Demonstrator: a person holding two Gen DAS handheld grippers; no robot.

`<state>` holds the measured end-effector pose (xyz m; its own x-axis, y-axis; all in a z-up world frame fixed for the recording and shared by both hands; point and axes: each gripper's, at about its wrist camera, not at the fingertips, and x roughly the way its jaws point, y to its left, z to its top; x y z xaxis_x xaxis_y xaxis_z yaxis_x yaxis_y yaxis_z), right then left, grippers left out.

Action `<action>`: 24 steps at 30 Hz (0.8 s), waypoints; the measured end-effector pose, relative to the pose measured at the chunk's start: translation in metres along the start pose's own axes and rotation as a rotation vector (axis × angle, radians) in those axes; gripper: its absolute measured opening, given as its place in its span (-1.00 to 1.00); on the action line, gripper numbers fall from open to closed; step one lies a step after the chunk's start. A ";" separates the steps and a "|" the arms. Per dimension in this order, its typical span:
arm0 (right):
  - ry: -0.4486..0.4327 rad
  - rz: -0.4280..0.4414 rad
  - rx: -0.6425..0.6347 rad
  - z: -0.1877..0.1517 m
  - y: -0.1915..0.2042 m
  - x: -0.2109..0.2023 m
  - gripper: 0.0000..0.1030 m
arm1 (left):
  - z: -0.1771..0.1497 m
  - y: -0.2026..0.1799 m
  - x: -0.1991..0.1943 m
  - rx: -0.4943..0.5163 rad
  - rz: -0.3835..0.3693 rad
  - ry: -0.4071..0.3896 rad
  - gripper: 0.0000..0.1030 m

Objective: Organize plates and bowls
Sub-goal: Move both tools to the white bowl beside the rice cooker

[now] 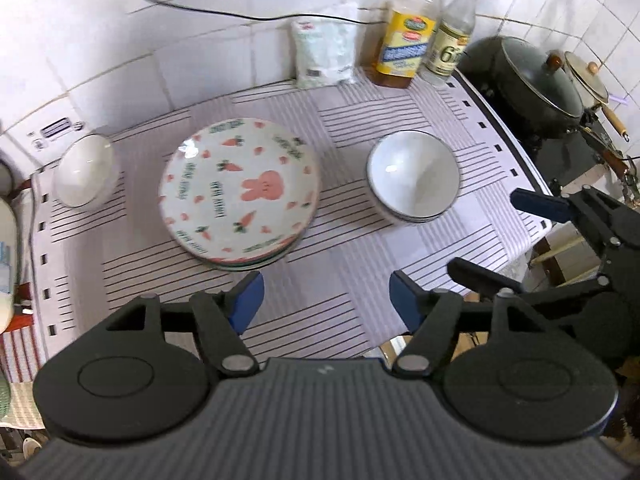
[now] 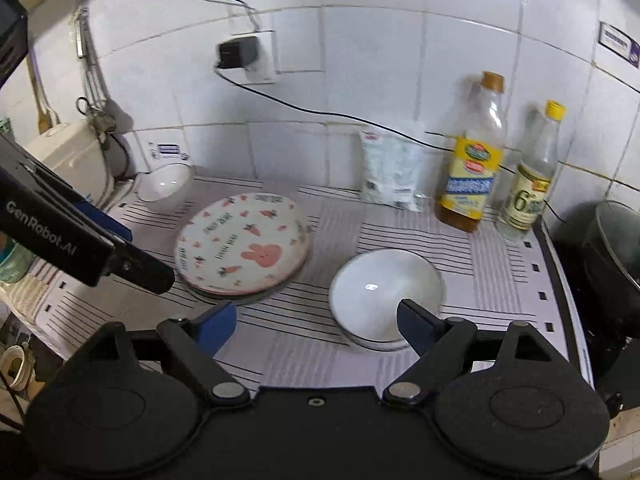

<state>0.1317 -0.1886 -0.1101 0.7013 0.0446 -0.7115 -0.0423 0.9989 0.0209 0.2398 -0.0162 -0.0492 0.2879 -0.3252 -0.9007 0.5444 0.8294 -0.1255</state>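
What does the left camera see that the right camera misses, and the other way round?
Only the left view shows the two lidded pans on the stove. Only the right view shows the hanging utensils and the wall sticker. Both show the rabbit plates, the stacked bowls, the lone white bowl, two bottles, and the other open tool.

I see an oil bottle (image 2: 472,168), a vinegar bottle (image 2: 534,176) and a white packet (image 2: 390,168) standing along the tiled wall on the striped surface (image 2: 480,280). A lidded dark wok (image 1: 532,80) sits beside them.
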 end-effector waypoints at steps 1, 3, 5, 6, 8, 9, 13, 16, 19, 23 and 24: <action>-0.004 0.006 -0.003 0.001 0.007 0.000 0.76 | -0.003 0.009 -0.004 -0.006 0.001 -0.008 0.41; -0.019 0.030 -0.012 0.005 0.023 -0.001 0.80 | -0.009 0.026 -0.011 -0.018 0.000 -0.027 0.53; -0.045 0.058 -0.025 0.008 0.039 -0.001 0.83 | -0.016 0.047 -0.018 -0.031 0.000 -0.052 0.64; -0.065 0.077 -0.035 0.010 0.049 -0.001 0.84 | -0.018 0.059 -0.022 -0.039 0.002 -0.064 0.67; -0.097 0.102 -0.057 0.014 0.067 0.003 0.85 | -0.022 0.080 -0.026 -0.051 -0.002 -0.080 0.72; -0.113 0.115 -0.075 0.017 0.077 0.008 0.86 | -0.024 0.094 -0.029 -0.063 0.000 -0.089 0.73; -0.150 0.151 -0.164 0.033 0.117 0.033 0.86 | -0.031 0.144 -0.035 -0.124 0.038 -0.126 0.79; -0.154 0.192 -0.226 0.045 0.145 0.058 0.86 | -0.034 0.181 -0.037 -0.171 0.074 -0.150 0.79; -0.142 0.232 -0.267 0.055 0.171 0.085 0.86 | -0.034 0.219 -0.033 -0.226 0.092 -0.165 0.79; -0.138 0.286 -0.275 0.064 0.200 0.128 0.86 | -0.027 0.261 -0.019 -0.290 0.093 -0.180 0.79; -0.134 0.286 -0.267 0.066 0.206 0.141 0.86 | -0.025 0.267 -0.015 -0.299 0.093 -0.182 0.77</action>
<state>0.2692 0.0240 -0.1601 0.7201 0.3387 -0.6056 -0.4197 0.9076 0.0085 0.3614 0.2217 -0.0799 0.4761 -0.2952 -0.8284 0.2627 0.9467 -0.1864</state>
